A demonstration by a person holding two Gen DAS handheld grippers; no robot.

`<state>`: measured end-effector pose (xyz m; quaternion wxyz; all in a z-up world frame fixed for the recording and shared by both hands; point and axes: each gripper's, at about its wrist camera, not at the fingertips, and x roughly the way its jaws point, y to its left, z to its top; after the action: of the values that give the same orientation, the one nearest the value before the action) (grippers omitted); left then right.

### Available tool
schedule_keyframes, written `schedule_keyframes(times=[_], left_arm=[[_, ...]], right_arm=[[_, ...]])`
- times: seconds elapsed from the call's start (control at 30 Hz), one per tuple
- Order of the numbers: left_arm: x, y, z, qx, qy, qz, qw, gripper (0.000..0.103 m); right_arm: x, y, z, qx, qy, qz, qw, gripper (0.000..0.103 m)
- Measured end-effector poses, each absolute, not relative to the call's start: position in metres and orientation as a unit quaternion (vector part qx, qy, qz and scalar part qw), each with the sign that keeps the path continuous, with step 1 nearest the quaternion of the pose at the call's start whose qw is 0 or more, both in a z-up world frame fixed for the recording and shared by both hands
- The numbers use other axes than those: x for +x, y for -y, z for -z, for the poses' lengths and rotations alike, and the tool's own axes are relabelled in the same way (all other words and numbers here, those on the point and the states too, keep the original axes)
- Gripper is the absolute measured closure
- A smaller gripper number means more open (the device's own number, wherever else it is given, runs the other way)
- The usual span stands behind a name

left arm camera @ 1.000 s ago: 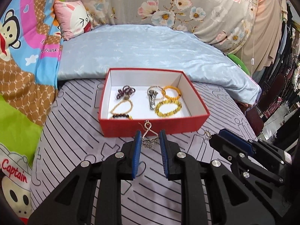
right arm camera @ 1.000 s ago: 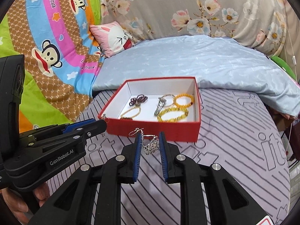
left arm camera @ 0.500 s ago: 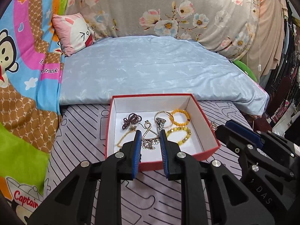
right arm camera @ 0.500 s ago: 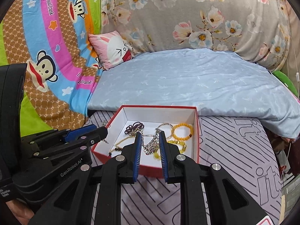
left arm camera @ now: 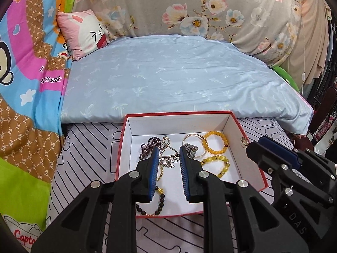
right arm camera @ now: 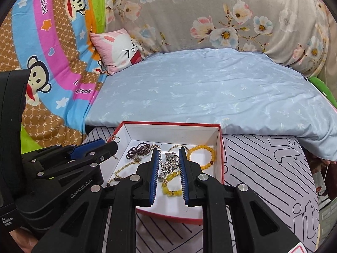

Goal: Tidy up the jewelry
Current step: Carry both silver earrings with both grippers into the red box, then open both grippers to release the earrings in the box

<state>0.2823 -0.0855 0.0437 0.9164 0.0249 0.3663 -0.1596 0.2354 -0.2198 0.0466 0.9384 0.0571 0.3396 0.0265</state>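
Jewelry is lying inside the red box (left arm camera: 249, 164), which is sitting on the striped sheet (left arm camera: 84, 147) just in front of the blue quilt (left arm camera: 172, 78). At the box's left, a dark purple bead strand (left arm camera: 148, 146) is resting near the back wall, and a gold and dark bead bracelet (left arm camera: 155, 204) is lying toward the front wall. Over the box's middle, the left gripper (left arm camera: 168, 156) is hovering with its blue pads apart; a gold earring with a chain cluster (left arm camera: 168, 158) is showing between them, though whether it is touching either pad cannot be told. Right of that, a metal watch (left arm camera: 191, 149), an orange bead bracelet (left arm camera: 215, 142) and a yellow bead bracelet (left arm camera: 217, 164) are lying on the white floor. The right gripper (right arm camera: 168, 158) is likewise hanging over the box, pads parted, with a silvery chain piece (right arm camera: 170, 164) between them, contact unclear.
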Motion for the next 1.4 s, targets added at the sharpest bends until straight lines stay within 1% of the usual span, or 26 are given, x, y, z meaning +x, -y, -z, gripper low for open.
schedule_keyframes(times=[0.77,1.4], left_arm=[[0.319,0.102,-0.002,0.039,-0.399,0.152,0.904,0.084],[0.324,0.109,0.006,0.049,-0.402,0.147,0.903,0.084]], right_arm=[[0.278,0.222,-0.002,0.055,-0.378,-0.015,0.924,0.085],[0.287,0.216,0.009,0.050,-0.390,-0.013,0.919,0.085]])
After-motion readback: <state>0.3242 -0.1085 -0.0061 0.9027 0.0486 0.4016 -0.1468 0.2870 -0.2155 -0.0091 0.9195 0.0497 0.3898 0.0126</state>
